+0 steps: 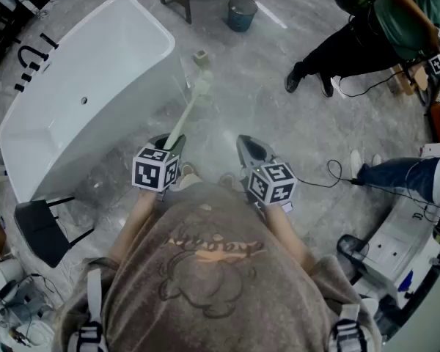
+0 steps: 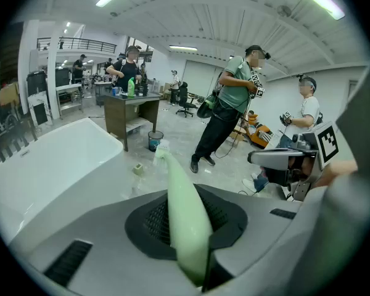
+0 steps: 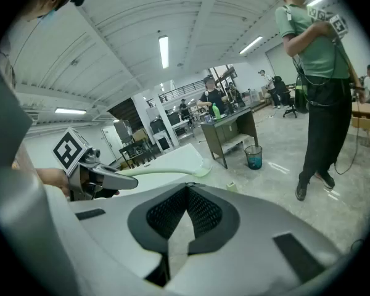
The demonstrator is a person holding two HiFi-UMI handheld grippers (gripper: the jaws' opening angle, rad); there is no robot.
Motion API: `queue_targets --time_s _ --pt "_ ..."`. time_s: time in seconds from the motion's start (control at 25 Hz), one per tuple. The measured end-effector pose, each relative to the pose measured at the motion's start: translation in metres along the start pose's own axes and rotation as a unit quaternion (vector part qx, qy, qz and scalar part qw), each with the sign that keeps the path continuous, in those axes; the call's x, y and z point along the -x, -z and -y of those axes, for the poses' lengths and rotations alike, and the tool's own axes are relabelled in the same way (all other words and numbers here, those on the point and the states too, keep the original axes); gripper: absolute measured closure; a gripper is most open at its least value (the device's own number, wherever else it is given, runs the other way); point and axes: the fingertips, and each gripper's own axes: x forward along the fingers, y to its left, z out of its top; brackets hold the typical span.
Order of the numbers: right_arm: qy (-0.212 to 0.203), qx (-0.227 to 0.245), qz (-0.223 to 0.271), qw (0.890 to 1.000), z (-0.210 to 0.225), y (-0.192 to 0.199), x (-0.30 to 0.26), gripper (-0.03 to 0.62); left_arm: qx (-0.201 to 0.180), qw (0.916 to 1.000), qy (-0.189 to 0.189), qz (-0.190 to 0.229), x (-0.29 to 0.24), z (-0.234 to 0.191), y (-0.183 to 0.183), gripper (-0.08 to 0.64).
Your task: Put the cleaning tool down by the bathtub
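Head view: left tongs [image 1: 169, 144] were clamped on the pale green handle of the cleaning tool [image 1: 191, 107]. Its brush end reached out over the floor just beside the bathtub [image 1: 95, 57]; I could not tell whether it touched. Right tongs [image 1: 251, 152] were alongside, carrying nothing.

Left gripper view: pads pressed on the handle, and the tool sloped away toward the floor by the tub wall.

Right gripper view: jaws together, nothing between them.

Judgement: I was at the set-down step. The next move called for lowering my left hand until the tool lay on the floor by the tub, then opening.
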Motion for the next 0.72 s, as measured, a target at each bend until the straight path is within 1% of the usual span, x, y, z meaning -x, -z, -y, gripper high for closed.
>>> queue_targets --time_s 0.2,0.36,0.52,0.72 --pt "0.002 0.009 0.015 1.0 0.005 -0.003 0.01 0.595 0.003 1.0 -0.002 -0.002 -0.002 0.012 0.006 0.49" --pt "-0.024 0.001 0.029 0.999 0.009 -0.006 0.022 0.594 0.009 0.9999 -0.007 0.002 -0.005 0.026 0.01 0.491" --pt "-0.049 0.007 0.022 0.999 0.014 0.001 0.032 0.594 0.019 0.9997 -0.013 0.008 -0.012 0.039 0.013 0.491" --pt "-0.065 0.008 0.011 0.998 0.025 0.002 0.037 0.594 0.033 0.9993 -0.015 0.013 -0.02 0.051 0.011 0.491"
